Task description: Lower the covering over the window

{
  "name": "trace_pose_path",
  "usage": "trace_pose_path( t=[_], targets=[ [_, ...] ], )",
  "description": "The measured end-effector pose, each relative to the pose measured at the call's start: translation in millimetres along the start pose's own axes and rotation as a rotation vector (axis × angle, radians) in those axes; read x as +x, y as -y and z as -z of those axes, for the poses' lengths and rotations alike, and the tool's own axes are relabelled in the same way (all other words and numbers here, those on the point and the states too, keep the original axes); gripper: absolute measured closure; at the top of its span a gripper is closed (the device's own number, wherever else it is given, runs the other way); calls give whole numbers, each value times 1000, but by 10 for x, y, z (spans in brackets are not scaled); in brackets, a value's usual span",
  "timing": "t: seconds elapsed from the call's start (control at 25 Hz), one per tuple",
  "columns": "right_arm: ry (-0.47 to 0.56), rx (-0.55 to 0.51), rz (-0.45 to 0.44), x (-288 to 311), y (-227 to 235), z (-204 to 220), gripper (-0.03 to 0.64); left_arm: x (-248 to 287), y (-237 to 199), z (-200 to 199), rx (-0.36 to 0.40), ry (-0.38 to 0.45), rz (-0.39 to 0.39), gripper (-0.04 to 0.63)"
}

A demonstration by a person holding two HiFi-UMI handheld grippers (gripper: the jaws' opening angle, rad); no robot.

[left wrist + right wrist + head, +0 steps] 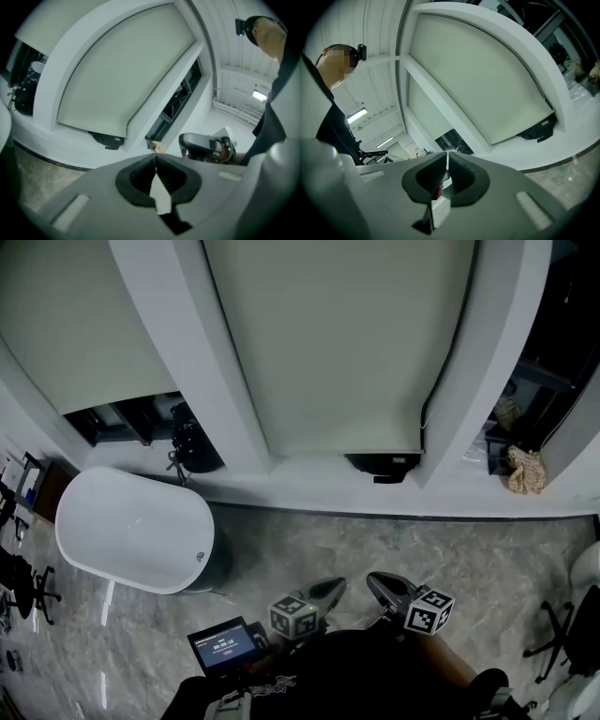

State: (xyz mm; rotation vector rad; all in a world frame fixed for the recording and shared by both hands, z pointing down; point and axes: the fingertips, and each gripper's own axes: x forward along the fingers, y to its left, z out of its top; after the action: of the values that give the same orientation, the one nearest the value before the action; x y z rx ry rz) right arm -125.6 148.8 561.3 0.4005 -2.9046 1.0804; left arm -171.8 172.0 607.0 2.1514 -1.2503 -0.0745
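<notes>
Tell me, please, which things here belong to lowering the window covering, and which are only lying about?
For the job: middle blind, left blind, left gripper, right gripper.
Lying about: white bathtub, small screen, beige crumpled thing on the sill.

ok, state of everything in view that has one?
Middle blind: almost fully down.
Left blind: partly down, gap below.
Right window: uncovered.
Left tongs: shut, empty.
Right tongs: a slit apart, empty.
Screen: lit.

Bathtub (131, 531) left of the middle blind (328, 343)
</notes>
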Motion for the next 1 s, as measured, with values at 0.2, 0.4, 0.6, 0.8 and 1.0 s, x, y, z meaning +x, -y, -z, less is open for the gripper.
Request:
trace_pose_path(
  t=[0.2, 0.4, 0.6, 0.8, 1.0],
  targets=[
    [29, -15, 52, -303, -158, 103, 605, -87, 196, 91, 33, 23, 30, 592],
    [36, -67, 66, -660, -304, 143, 609, -72, 583, 197, 22, 18, 62, 592],
    [51, -42, 82, -1231, -409, 327, 609, -26, 1193, 452, 25, -12, 84, 592],
    [61, -17, 50, -1695, -576, 678, 609, -124, 1697, 895, 74, -52, 70, 592],
    [57, 30, 32, -2024, -676, 1025, 609, -231, 1989, 1319, 66, -98, 48, 592]
  ],
)
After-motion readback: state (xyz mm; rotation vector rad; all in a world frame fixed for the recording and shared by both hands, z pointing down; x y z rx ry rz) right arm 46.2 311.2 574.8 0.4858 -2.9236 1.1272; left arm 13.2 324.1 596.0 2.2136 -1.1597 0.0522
